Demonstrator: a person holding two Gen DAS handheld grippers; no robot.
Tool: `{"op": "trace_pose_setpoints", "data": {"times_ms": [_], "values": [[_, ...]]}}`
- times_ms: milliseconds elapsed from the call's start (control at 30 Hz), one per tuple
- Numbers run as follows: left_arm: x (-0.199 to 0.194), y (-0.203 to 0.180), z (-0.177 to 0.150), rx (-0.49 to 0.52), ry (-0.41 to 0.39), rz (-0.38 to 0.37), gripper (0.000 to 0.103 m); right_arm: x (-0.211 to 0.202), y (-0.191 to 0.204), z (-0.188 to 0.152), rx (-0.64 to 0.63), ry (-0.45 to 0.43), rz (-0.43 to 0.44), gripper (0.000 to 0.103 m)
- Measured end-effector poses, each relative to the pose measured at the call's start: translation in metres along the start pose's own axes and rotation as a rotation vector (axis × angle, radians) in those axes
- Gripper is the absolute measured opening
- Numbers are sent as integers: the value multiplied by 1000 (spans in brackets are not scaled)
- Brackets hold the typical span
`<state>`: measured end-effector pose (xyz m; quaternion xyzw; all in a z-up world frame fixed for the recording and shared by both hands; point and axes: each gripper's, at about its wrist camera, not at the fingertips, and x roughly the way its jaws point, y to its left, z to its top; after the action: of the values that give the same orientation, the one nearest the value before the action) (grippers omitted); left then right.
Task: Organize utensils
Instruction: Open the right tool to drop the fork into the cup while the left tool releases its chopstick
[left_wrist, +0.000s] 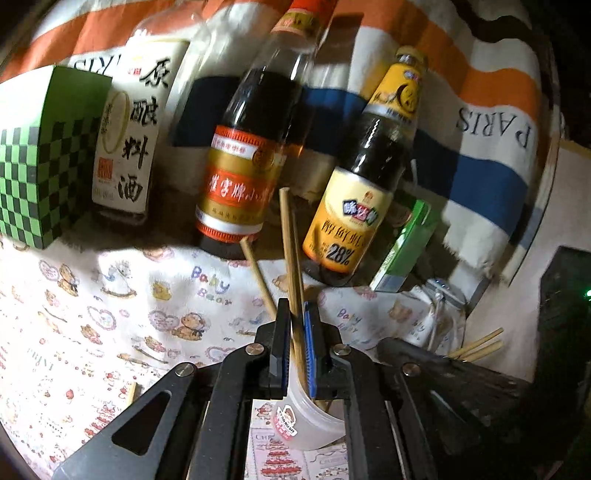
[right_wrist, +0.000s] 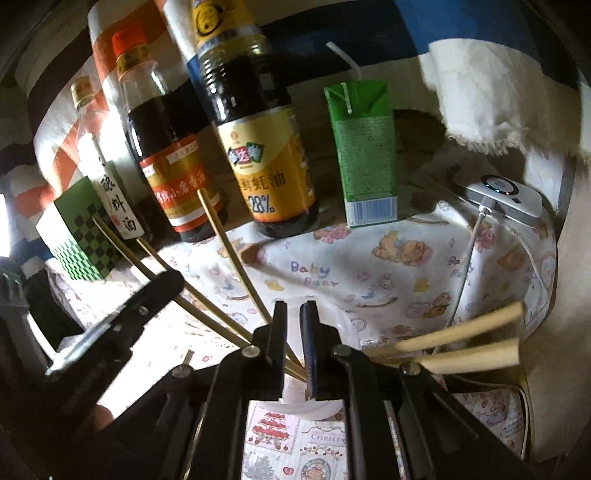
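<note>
Chopsticks (left_wrist: 291, 258): your left gripper (left_wrist: 296, 314) has its jaws clamped on a pair of pale wooden sticks, which rise past the fingertips toward the bottles and run down into the cup below.
Cup (left_wrist: 314, 417): a translucent white plastic cup with a small sticker sits right under your left gripper's jaws; the sticks' lower ends are inside it.
Loose stick (left_wrist: 258, 273): one more leans out to the left of the held pair, its tip near the base of the red-labelled bottle.
Right gripper (right_wrist: 294, 314): your jaws are pressed nearly together; sticks cross just behind the left finger, but whether the pads pinch any of them you cannot tell from here.
Other sticks (right_wrist: 465, 343): two thick pale ends jut out to the right of your right gripper, blurred and close to the lens.
Cloth (left_wrist: 110, 314): a baby-print cover with bears and hearts lies under everything.
Bottles: a red-labelled dark bottle (left_wrist: 243, 177), a yellow-labelled sauce bottle (left_wrist: 354, 206) and a white-labelled cooking wine bottle (left_wrist: 129, 140) stand in a row behind the cup.
Boxes: a green checkered box (left_wrist: 40, 173) at far left, a green drink carton (right_wrist: 364, 155) with a straw at right.
Charger (right_wrist: 506, 199): a white device with a cable rests at the cloth's right edge.
</note>
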<state>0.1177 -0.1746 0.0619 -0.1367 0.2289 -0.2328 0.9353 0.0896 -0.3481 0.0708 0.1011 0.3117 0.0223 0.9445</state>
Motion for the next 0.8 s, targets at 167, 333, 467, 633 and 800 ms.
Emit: {"op": "trace_pose_setpoints", "data": {"times_ms": [167,333,467,633,800], "values": [[3,5,-1,6,19,-21,7,-15,-10,7,39,-34,40,16],[-12,4,2,53,-1,-7,12,-31,-10,10,34,-82,64,25],[-40,-1,12,87,-57,-14,28,-41,-9,11,31,-109,60,30],[-79,0,25,138,-120,4,42,-51,7,12,15,-129,66,38],[-116,15,24,184,-150,69,51,-64,24,6,-16,-149,78,43]]}}
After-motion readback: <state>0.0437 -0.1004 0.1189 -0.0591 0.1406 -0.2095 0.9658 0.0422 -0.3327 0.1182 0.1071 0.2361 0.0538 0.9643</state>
